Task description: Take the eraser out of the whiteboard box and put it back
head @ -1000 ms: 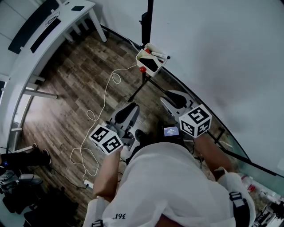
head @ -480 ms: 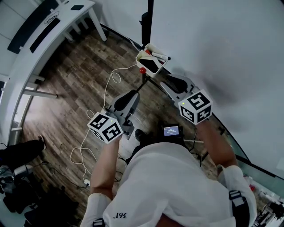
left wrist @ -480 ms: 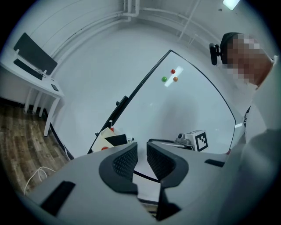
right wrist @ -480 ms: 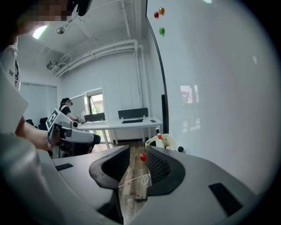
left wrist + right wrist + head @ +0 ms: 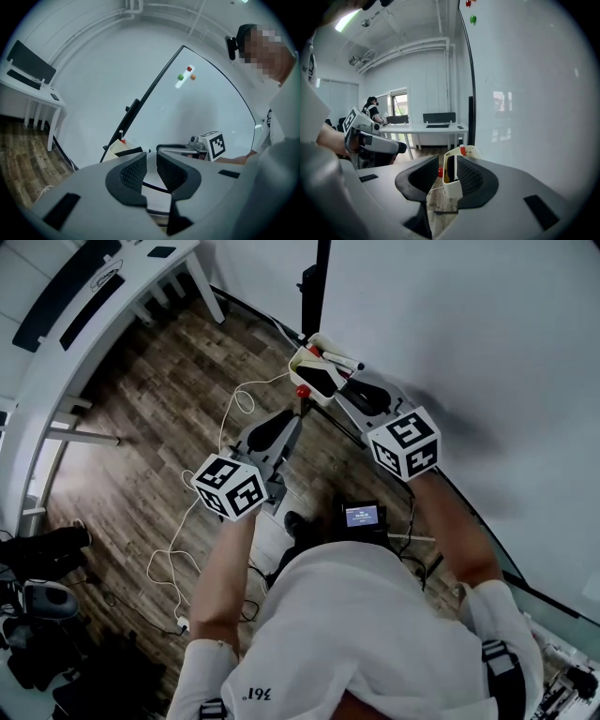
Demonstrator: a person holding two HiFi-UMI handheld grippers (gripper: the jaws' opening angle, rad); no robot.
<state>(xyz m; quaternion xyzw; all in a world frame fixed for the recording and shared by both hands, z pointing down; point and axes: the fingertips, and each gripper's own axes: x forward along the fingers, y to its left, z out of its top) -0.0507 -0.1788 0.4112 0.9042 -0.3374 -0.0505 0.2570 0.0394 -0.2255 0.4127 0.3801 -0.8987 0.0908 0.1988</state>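
**Left tongs** (image 5: pixel 284 425): Held level above the wooden floor (image 5: pixel 141 427), to the left of the whiteboard box (image 5: pixel 296 360) and apart from it. In the left gripper view, the 2 jaws stand a narrow gap apart. Nothing is between them, and the ribbed pads (image 5: pixel 132 172) are bare.

**Right tongs** (image 5: pixel 349 388): Tilted downward, with the tips just beside the right-hand end of the whiteboard box. In the right gripper view, the 2 jaws stand apart, wider than the left pair. The cream end wall of the box shows in the gap. It sits close against the right-hand jaw and clear of the left-hand jaw. Contact with the right-hand jaw cannot be confirmed. The tongs have hold of nothing.

**Eraser** (image 5: pixel 322 379): Black, lying inside the whiteboard box. In the right gripper view it appears as a dark strip within the cream walls. Neither pair of tongs touches it.

**Surroundings:**
- Markers (image 5: pixel 337 359) lie in the box on the side next to the whiteboard (image 5: pixel 469 352).
- 1 red knob (image 5: pixel 302 389) sits just below the box.
- A white cable (image 5: pixel 220 442) trails across the floor.
- In the left gripper view, 3 magnets (image 5: pixel 180 77) (green, red, orange) sit close together on the whiteboard.
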